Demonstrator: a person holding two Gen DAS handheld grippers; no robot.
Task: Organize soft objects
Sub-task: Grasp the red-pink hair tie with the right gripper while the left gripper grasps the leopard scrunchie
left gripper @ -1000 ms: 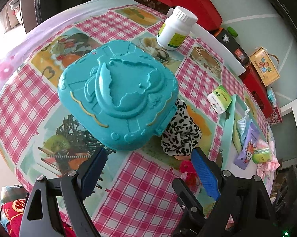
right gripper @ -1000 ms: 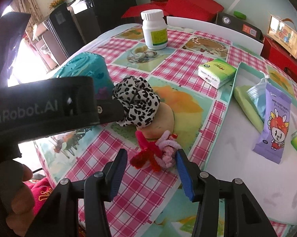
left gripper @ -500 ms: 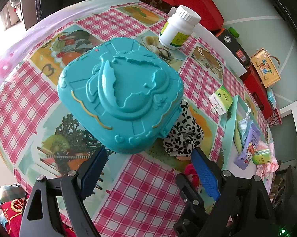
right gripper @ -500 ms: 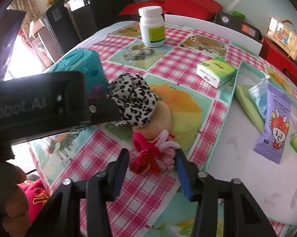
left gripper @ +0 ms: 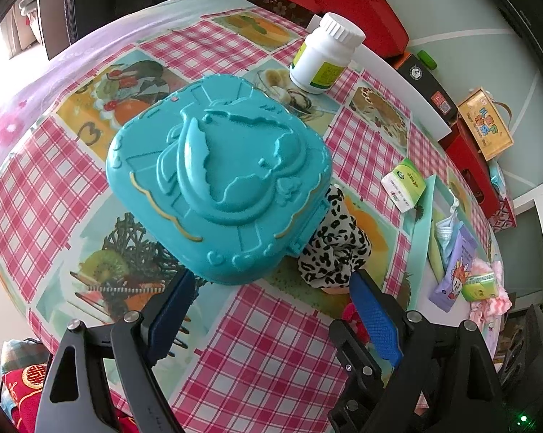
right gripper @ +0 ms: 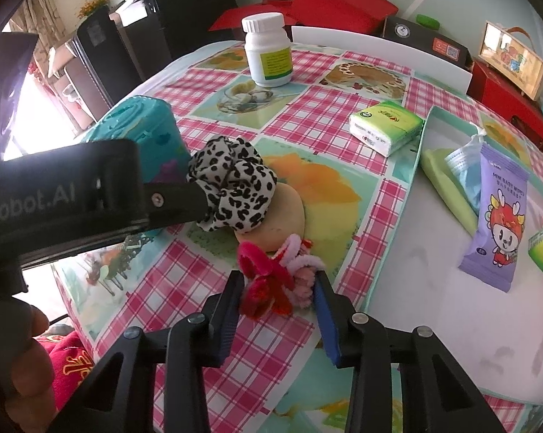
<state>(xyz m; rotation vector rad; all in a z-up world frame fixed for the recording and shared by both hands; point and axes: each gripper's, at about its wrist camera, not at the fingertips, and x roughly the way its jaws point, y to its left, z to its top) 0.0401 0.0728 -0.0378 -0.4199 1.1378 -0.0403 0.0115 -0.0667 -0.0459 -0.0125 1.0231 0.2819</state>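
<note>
A red and pink fuzzy-wire ornament (right gripper: 275,281) lies on the checked tablecloth, and my right gripper (right gripper: 277,288) is closing on it, both blue pads touching its sides. Just beyond it a leopard-print scrunchie (right gripper: 232,187) rests on a tan round puff (right gripper: 289,213). In the left wrist view my left gripper (left gripper: 271,281) stands wide open with nothing held, its fingers just short of a teal plastic case (left gripper: 217,187). The scrunchie (left gripper: 334,252) peeks out from behind that case.
A white tray with a teal rim (right gripper: 433,270) on the right holds a purple wipes packet (right gripper: 495,223), a blue mask and a green pad. A tissue pack (right gripper: 385,126) and a white bottle (right gripper: 269,50) stand farther back. Red boxes sit beyond the table.
The right gripper's fingers have drawn together around the fuzzy ornament, which is now bunched narrower between the pads. The left gripper has kept its place and width.
</note>
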